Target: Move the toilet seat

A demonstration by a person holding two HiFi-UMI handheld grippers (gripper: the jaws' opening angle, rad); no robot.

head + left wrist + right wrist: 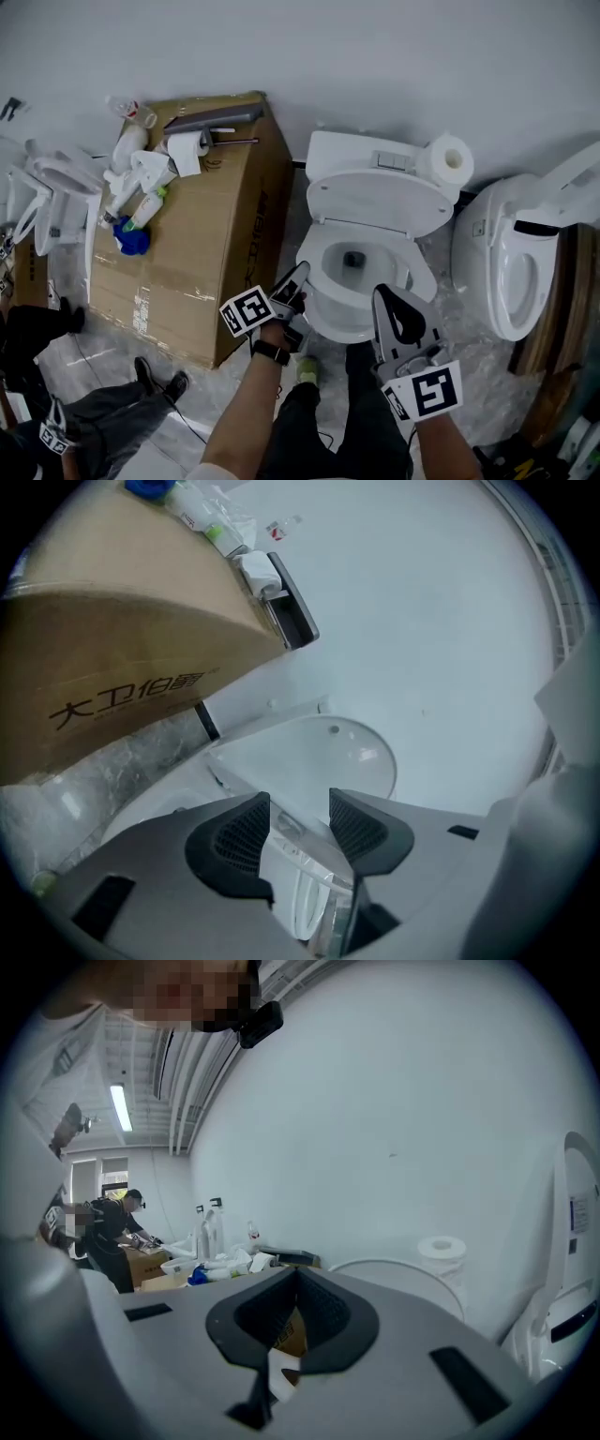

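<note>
A white toilet stands in the middle of the head view with its seat and lid [375, 202] tipped up against the tank and the bowl [330, 281] uncovered. My left gripper [292, 284] hovers at the bowl's left rim. In the left gripper view its pads [246, 834] stand apart around the left gripper's [300, 822] gap, where only the plastic-wrapped rim shows behind, and the raised lid [328, 752] lies ahead. My right gripper [398, 314] is at the bowl's front right, and in its own view the right gripper [298, 1286] is shut on nothing.
A large cardboard box [197, 234] stands left of the toilet, topped with bottles, a paper roll and a blue item. A toilet roll [450, 161] sits on the tank. Another toilet [511, 258] is at the right, spare seats [47, 197] lean far left, and a person's legs [103, 412] are lower left.
</note>
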